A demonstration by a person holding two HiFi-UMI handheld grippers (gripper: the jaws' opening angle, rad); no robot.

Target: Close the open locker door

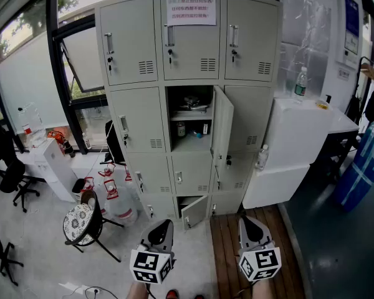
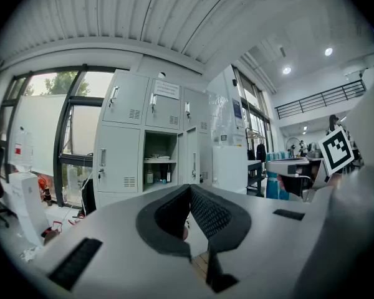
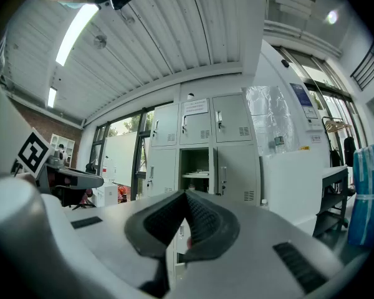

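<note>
A grey locker cabinet (image 1: 131, 42) stands ahead. In its middle row the centre door (image 1: 222, 129) hangs open to the right, showing a compartment (image 1: 190, 120) with papers and small bottles on a shelf. Low in the head view are both grippers, well short of the lockers: my left gripper (image 1: 162, 225) and my right gripper (image 1: 248, 223), each shut with nothing between the jaws. The left gripper view has the open compartment (image 2: 160, 166) far beyond the closed jaw tips (image 2: 189, 187). The right gripper view also shows the open door (image 3: 216, 172) beyond its closed tips (image 3: 186, 194).
A bottom-row locker door (image 1: 193, 212) is also ajar. A round patterned stool (image 1: 81, 222) and water jugs (image 1: 115, 199) stand at the left. A white cabinet (image 1: 296, 148) with a bottle (image 1: 301, 83) adjoins the lockers on the right. Wooden flooring (image 1: 227, 254) lies underfoot.
</note>
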